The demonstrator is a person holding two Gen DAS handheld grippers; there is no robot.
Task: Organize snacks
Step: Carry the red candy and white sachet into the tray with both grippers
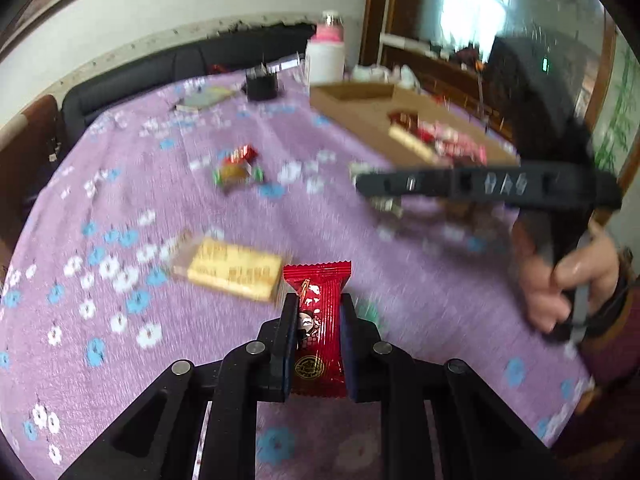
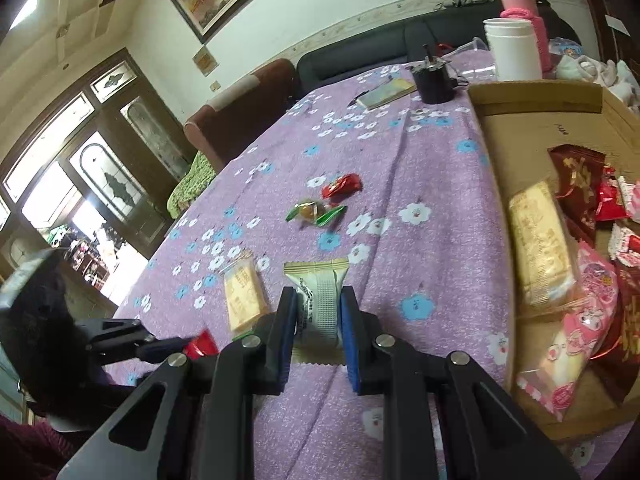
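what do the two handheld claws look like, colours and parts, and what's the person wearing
Both claws are black plastic: the left claw and right claw have angular linkage arms with round silver pivot pins and dark blue pads on the fingers. The person's hand emerges from a dark maroon knitted sleeve.

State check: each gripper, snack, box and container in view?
left gripper: shut on red snack packet
right gripper: shut on pale green snack packet
yellow biscuit pack: loose on the cloth
green-wrapped candy: loose on the cloth
small red candy: loose on the cloth
cardboard box: open, snacks inside
white container: upright
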